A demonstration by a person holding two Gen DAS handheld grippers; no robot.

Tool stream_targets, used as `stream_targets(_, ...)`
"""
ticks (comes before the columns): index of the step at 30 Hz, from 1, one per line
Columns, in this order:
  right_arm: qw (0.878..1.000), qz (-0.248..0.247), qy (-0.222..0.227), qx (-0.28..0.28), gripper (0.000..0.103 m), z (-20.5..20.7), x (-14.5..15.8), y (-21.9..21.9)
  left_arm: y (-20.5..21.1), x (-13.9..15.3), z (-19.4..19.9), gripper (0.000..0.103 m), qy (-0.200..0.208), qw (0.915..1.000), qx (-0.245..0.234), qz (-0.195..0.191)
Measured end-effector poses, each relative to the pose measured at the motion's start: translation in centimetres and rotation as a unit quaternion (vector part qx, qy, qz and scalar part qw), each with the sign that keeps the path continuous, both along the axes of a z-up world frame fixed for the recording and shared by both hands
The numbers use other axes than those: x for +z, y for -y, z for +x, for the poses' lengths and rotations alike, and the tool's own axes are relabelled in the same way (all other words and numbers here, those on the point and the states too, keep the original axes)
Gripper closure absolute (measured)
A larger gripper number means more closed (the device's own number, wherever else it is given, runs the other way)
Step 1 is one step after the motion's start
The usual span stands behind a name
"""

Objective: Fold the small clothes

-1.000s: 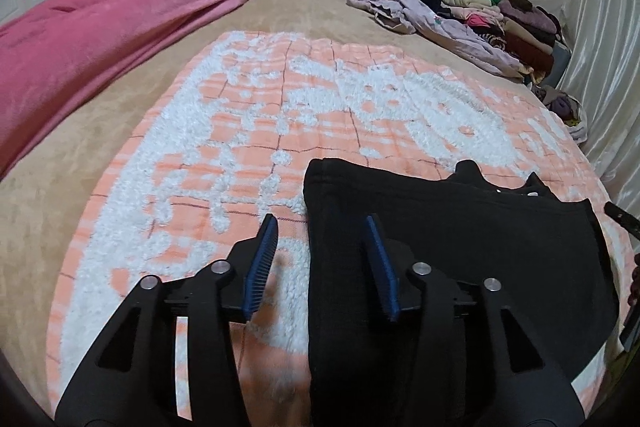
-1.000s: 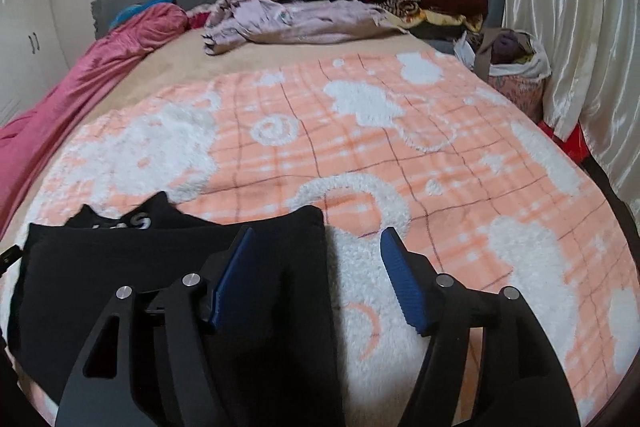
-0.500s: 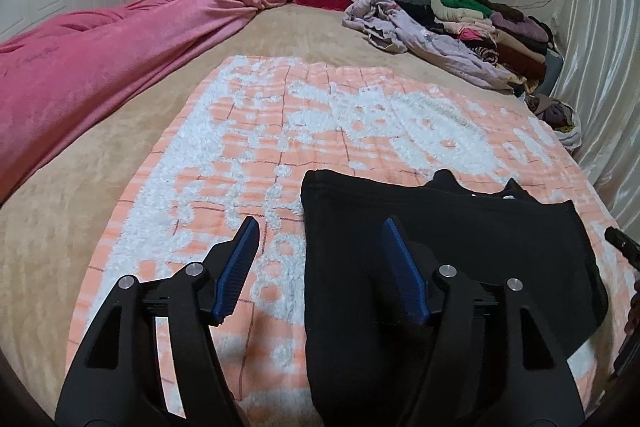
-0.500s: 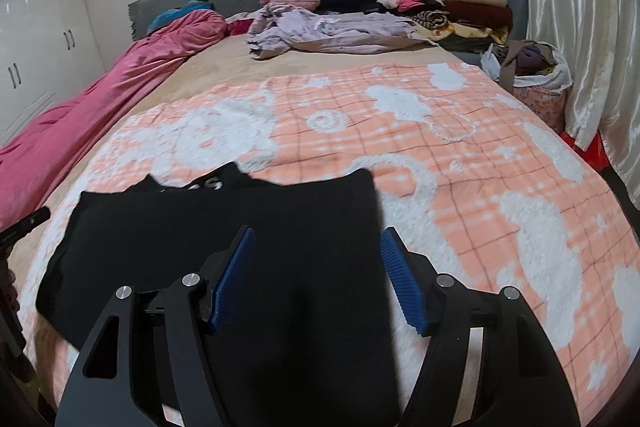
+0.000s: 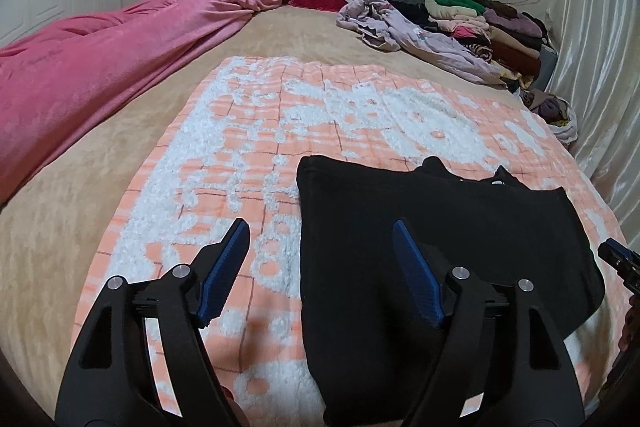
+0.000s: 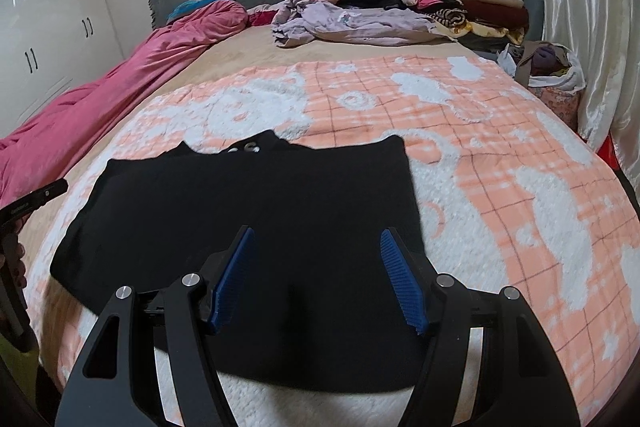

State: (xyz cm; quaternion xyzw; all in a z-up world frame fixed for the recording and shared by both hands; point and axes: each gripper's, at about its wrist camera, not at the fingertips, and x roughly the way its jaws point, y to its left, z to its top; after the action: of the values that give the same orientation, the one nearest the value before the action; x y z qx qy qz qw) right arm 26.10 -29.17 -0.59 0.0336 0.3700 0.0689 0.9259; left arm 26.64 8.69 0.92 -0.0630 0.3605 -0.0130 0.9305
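Bed blanket [image 5: 248, 131] holds black garment [image 6: 256, 211]; both tools spread, left tool [image 5: 320, 267] just widened, right tool [image 6: 316, 275] empty; white lettering only right view.

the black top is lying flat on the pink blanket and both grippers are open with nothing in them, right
Not quite. The black top lies flat on the orange-and-white checked blanket, not the pink one. The pink blanket is bunched along the far side of the bed, apart from the top, as the left wrist view shows. The rest holds: the left gripper and right gripper are open and empty.

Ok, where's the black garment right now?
The black garment lies flat on the orange-and-white blanket at the bed's near end, just beyond both grippers in both wrist views.
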Motion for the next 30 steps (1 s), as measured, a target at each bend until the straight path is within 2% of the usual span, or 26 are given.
stream_targets(12,1.0,-0.006,-0.01,0.014,0.039,-1.5,-1.1,-1.5,1.4,-0.2,-1.9,0.033,0.002,0.9998,-0.016,0.013)
stream_targets(18,1.0,-0.014,-0.009,0.023,0.039,-1.8,-1.4,-2.5,3.0,-0.9,-3.7,0.032,-0.003,0.9989,-0.044,0.018)
stream_targets(20,0.999,-0.024,-0.015,0.023,0.039,-1.7,-1.8,-2.8,3.8,-1.8,-3.6,0.032,-0.018,0.9977,-0.046,0.045)
stream_targets(21,0.999,-0.03,-0.02,0.022,0.039,-1.6,-2.0,-2.9,4.1,-2.8,-3.3,0.032,-0.036,0.9963,-0.043,0.065)
stream_targets(23,0.997,-0.059,-0.046,0.007,0.039,-1.0,-3.1,-2.9,4.1,-4.3,-2.8,0.032,-0.072,0.9936,-0.038,0.078)
stream_targets(27,0.996,-0.058,-0.064,-0.01,0.039,-0.7,-4.5,-1.5,3.2,-5.7,-2.4,0.023,-0.1,0.9926,-0.029,0.063)
stream_targets(30,0.996,-0.057,-0.064,-0.017,0.038,-0.8,-4.8,-1.1,2.5,-6.1,-2.6,0.023,-0.109,0.993,-0.026,0.038)
